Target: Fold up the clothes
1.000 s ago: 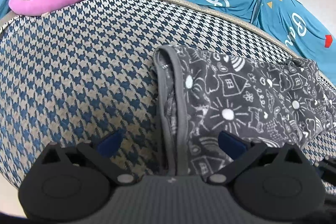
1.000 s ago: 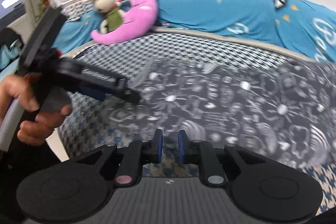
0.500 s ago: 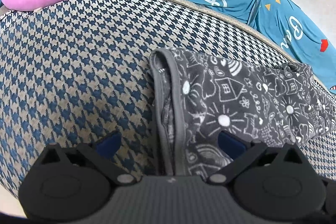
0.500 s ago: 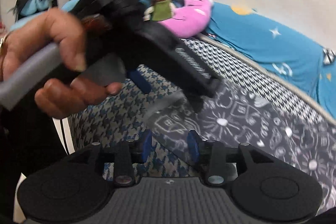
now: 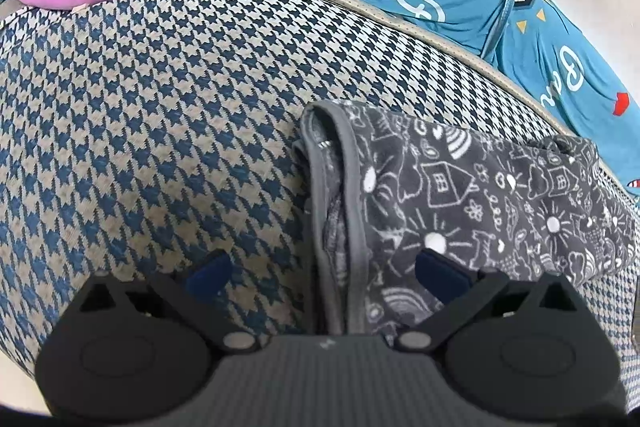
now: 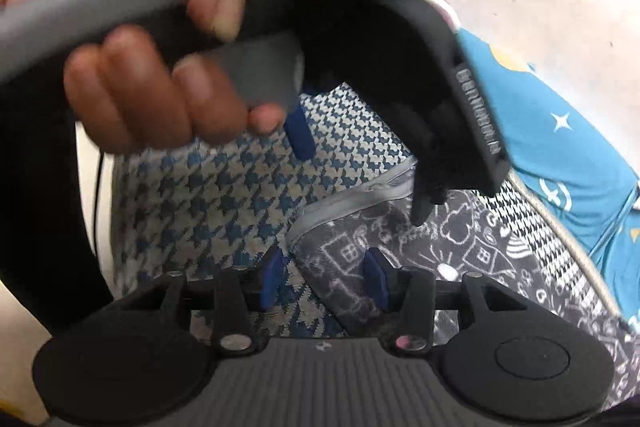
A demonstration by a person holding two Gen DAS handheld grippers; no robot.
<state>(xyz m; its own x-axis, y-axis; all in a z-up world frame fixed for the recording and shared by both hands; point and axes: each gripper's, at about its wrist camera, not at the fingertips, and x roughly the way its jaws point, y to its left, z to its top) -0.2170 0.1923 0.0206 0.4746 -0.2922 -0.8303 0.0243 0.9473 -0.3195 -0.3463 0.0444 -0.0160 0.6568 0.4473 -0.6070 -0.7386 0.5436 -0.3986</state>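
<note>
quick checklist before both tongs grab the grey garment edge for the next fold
1. Left tongs open: ok, blue pads wide apart.
2. Right tongs open: ok, gap between pads.
3. Grey printed garment lying folded on the houndstooth cushion: ok.
4. Grey band edge between the left pads: ok, runs down the middle.
5. Garment corner between the right pads: ok.
6. Tongs clear of each other: cannot tell, left unit and hand are close above and blurred.
</note>
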